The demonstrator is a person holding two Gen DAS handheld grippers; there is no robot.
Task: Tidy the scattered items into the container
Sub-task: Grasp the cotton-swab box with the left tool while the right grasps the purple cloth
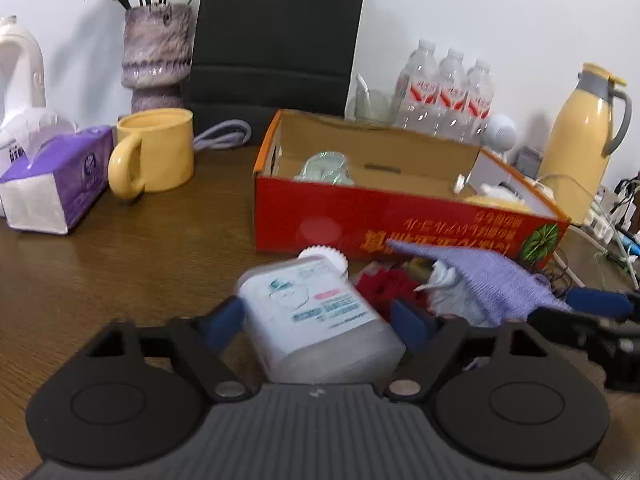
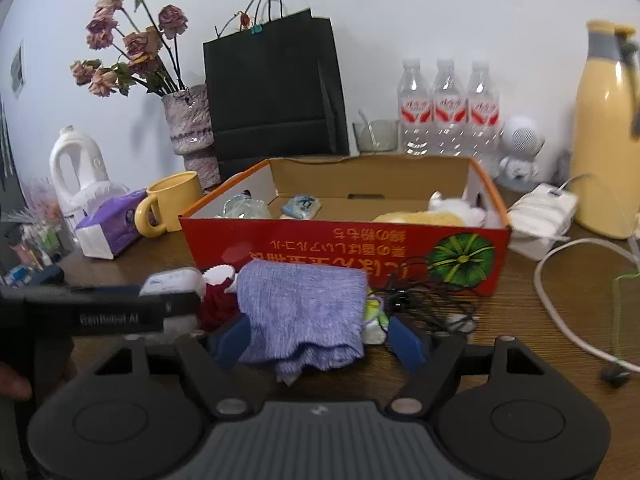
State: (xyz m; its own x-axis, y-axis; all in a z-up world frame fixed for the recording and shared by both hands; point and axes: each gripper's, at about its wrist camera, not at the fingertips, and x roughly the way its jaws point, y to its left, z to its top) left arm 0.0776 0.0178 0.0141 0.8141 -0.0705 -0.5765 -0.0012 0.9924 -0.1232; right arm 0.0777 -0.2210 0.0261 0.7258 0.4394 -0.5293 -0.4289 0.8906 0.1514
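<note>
An open red cardboard box [image 1: 400, 220] [image 2: 320, 240] stands on the wooden table with several small items inside. In front of it lies a pile: a white translucent bottle [image 1: 316, 312] [image 2: 172, 280], a dark red cloth [image 1: 384, 284] [image 2: 218, 304], a purple cloth [image 1: 492, 276] [image 2: 304, 308], crumpled white wrappers [image 1: 444, 280] and a black cable [image 2: 424, 292]. My left gripper [image 1: 320, 320] is open with its blue pads either side of the bottle. My right gripper [image 2: 320, 336] is open with its pads around the purple cloth.
A yellow mug [image 1: 156, 152] [image 2: 172, 204] and a purple tissue pack [image 1: 56, 184] [image 2: 112, 228] stand left of the box. A vase, a black bag [image 2: 276, 88], water bottles [image 2: 448, 112] and a yellow thermos [image 2: 604, 136] line the back. White cables [image 2: 576, 320] lie at the right.
</note>
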